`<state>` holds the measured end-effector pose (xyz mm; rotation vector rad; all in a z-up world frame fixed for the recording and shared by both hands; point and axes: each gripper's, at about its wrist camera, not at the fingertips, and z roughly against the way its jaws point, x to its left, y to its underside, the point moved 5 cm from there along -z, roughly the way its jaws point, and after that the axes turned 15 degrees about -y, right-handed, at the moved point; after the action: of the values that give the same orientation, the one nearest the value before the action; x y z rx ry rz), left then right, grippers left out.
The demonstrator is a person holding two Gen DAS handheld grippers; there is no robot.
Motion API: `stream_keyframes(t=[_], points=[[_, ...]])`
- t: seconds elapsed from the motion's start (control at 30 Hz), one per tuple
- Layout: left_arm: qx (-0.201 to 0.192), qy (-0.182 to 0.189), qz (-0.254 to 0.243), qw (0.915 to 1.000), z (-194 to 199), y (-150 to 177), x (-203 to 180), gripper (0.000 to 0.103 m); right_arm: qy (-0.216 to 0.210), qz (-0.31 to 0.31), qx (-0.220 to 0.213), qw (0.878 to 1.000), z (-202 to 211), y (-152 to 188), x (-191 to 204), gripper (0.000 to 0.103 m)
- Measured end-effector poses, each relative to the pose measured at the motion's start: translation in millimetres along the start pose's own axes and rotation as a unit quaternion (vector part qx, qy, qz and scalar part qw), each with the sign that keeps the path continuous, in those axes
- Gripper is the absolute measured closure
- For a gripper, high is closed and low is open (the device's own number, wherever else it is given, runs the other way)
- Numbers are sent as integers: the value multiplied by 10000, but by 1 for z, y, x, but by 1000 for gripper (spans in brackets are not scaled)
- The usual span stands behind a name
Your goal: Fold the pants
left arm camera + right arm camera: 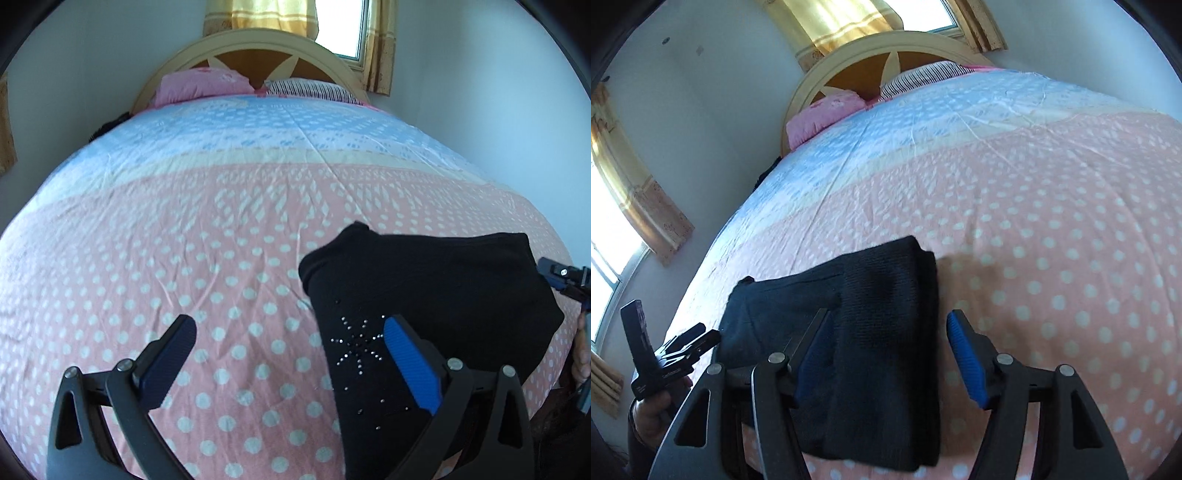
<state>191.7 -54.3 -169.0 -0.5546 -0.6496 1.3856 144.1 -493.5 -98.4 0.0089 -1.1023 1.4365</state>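
Fold pants, late stage. The black pants (436, 295) lie as a compact folded bundle on the polka-dot bedspread (184, 258), near the foot edge of the bed and towards my right side. In the right wrist view the bundle shows stacked layers with a thick folded edge facing the open bedspread; a rhinestone star motif (356, 343) lies uppermost in the left wrist view. I judge the main folds complete; what is left, if anything, is a last squaring of the edges.

My left gripper (288, 347) is spread wide and grips nothing, one blue pad above bare bedspread, the other above the bundle's near corner. My right gripper (886, 350) is likewise spread wide and empty, straddling the bundle's thick edge; whether the pads touch the cloth I cannot tell.

Open room: the bedspread is bare from the bundle up to the pink pillow (203, 86) and striped pillow (314, 88) at the headboard (258, 44). Walls close both sides.
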Motion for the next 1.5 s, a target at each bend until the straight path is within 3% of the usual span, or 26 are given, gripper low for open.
stream_keyframes(t=[0.33, 0.47, 0.57, 0.7, 0.83, 1.2, 1.5], points=[[354, 585, 288, 9972, -17, 4, -4, 0, -110, -247, 89, 9996, -9, 9, -17, 39], [338, 748, 227, 9964, -15, 4, -9, 5, -350, -357, 149, 9986, -11, 10, -16, 56], [295, 1050, 192, 9938, -12, 3, -14, 25, -443, -399, 152, 9981, -11, 12, -15, 63], [311, 1427, 224, 9890, -10, 5, -19, 62, -547, -428, 86, 9975, -9, 13, -14, 72], [234, 1462, 200, 9888, -5, 5, -21, 84, -429, -218, 12, 9988, -5, 12, -2, 77], [-3, 1591, 509, 9860, 22, -7, -5, 90, -493, 56, -105, 9987, 2, 1, 25, 78], [-354, 1283, 576, 9894, 50, -20, 28, 90, -773, 384, 73, 9962, -26, -21, 63, 78]])
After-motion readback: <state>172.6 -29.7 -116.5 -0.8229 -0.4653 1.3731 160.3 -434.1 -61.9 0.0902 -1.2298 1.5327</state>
